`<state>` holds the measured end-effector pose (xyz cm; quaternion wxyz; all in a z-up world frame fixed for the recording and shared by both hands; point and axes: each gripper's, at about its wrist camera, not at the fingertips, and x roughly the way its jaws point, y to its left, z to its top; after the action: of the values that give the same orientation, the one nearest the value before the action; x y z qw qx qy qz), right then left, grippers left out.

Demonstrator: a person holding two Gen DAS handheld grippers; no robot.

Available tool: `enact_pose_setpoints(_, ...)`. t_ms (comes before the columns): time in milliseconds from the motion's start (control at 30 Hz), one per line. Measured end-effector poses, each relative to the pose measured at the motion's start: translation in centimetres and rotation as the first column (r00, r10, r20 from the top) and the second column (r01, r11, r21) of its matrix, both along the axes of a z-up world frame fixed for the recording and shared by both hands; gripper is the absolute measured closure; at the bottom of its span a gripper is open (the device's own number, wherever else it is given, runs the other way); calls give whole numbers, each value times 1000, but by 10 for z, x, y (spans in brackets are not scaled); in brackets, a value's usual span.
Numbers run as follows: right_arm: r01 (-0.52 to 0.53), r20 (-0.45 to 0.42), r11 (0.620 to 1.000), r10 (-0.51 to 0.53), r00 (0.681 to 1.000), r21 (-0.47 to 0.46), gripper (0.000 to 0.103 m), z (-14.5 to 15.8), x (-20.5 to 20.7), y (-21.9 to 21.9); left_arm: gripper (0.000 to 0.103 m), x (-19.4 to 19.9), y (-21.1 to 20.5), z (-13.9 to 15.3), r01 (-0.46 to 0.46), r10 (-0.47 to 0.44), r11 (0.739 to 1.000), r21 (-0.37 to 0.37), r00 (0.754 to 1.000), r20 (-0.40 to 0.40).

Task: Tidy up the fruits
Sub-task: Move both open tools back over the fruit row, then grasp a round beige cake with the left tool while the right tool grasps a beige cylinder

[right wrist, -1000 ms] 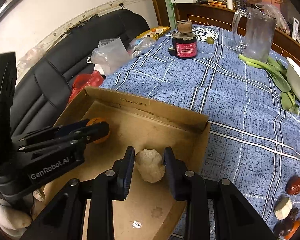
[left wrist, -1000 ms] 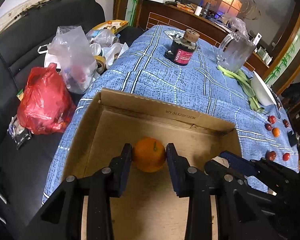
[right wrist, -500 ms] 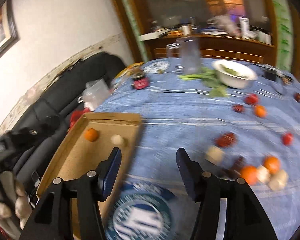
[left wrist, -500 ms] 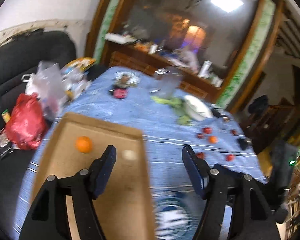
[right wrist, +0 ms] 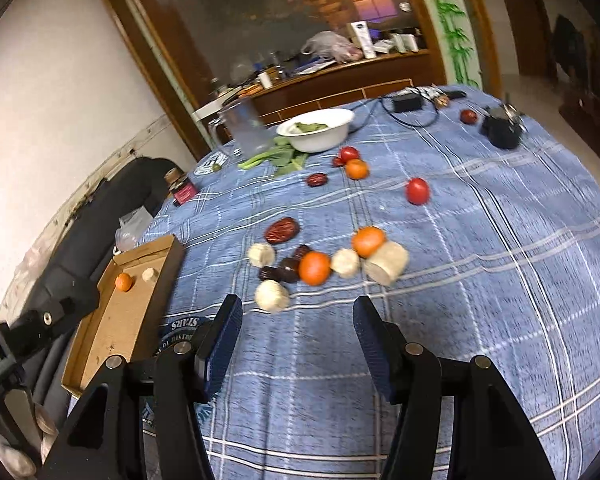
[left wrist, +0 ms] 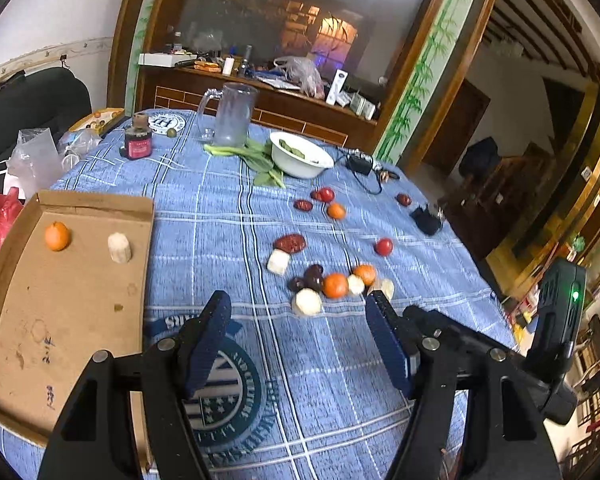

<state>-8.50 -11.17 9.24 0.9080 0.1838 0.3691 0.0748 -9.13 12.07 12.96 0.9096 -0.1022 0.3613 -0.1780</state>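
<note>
left tool (left wrist: 298, 334): jaws wide apart, nothing between them, held above the blue cloth (left wrist: 228, 216) on the counter. right tool (right wrist: 296, 340): jaws wide apart, holding nothing, also above the cloth.

box (left wrist: 4, 280): open cardboard, at 9 o'clock in the left view. contents, count 2: one orange (left wrist: 57, 235) and one pale chunk (left wrist: 119, 247), side by side but apart, near the far wall of the box. the same two show in the right view: orange (right wrist: 123, 281), chunk (right wrist: 150, 275).

loose fruit on the cloth, right view:
- oranges, count 3: two in the near cluster (right wrist: 314, 267) (right wrist: 368, 241); one at 12 o'clock (right wrist: 356, 169).
- pale chunks, count 4: (right wrist: 272, 296) (right wrist: 261, 254) (right wrist: 345, 263) (right wrist: 386, 263).
- red dates, count 2 clear: (right wrist: 282, 230) (right wrist: 317, 179); a further red fruit (right wrist: 468, 116) far at 1 o'clock, type unclear.
- dark dates (right wrist: 286, 268): a touching clump, about three; exact count cannot be told.
- tomatoes, count 2: (right wrist: 417, 191) (right wrist: 349, 153).

the near cluster lies just ahead of both tools, at 12 o'clock.

other items: one white bowl (left wrist: 300, 160) with greens (left wrist: 260, 160) beside it, one clear jug (left wrist: 234, 114), one dark jar (left wrist: 138, 142).
</note>
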Motion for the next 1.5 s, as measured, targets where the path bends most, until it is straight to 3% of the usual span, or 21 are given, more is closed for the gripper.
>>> enact_pose_setpoints(333, 109, -35, 982, -105, 994, 153, 41, -24, 0, -63, 28, -11, 22, -13, -113, 115, 992, 63, 993, -30)
enact_pose_setpoints(467, 122, -68, 980, -112, 991, 158, 41, -34, 4, -72, 28, 3, 16, -33, -98, 102, 994, 48, 990, -97)
enact_pose_setpoints(567, 110, -99, 981, -95, 991, 161, 41, -41, 9, -77, 28, 10, -2, -44, -57, 66, 995, 82, 992, -111)
enact_pose_setpoints(700, 42, -149, 995, -29, 988, 87, 41, -45, 31, -73, 28, 24, -30, -57, 22, -8, 989, 148, 996, -91)
enact_pose_setpoints(867, -90, -179, 987, 66, 982, -131, 42, -50, 69, -52, 28, 50, -55, -77, 117, -101, 981, 156, 989, -108)
enact_pose_setpoints(1033, -126, -191, 982, 98, 977, -138, 42, -60, 95, -53, 29, 79, -70, -97, 161, -137, 976, 147, 977, -161)
enact_pose_setpoints(1133, -136, -180, 983, 112, 977, -126, 42, -62, 101, -54, 34, 88, -77, -102, 177, -154, 973, 147, 976, -153)
enact_pose_setpoints(1333, -147, -165, 984, 129, 978, -102, 42, -70, 106, -51, 61, 98, -85, -115, 212, -186, 966, 146, 967, -174)
enact_pose_setpoints(1500, -143, -148, 982, 125, 981, -123, 43, -70, 106, -46, 61, 97, -87, -116, 207, -187, 967, 147, 972, -141)
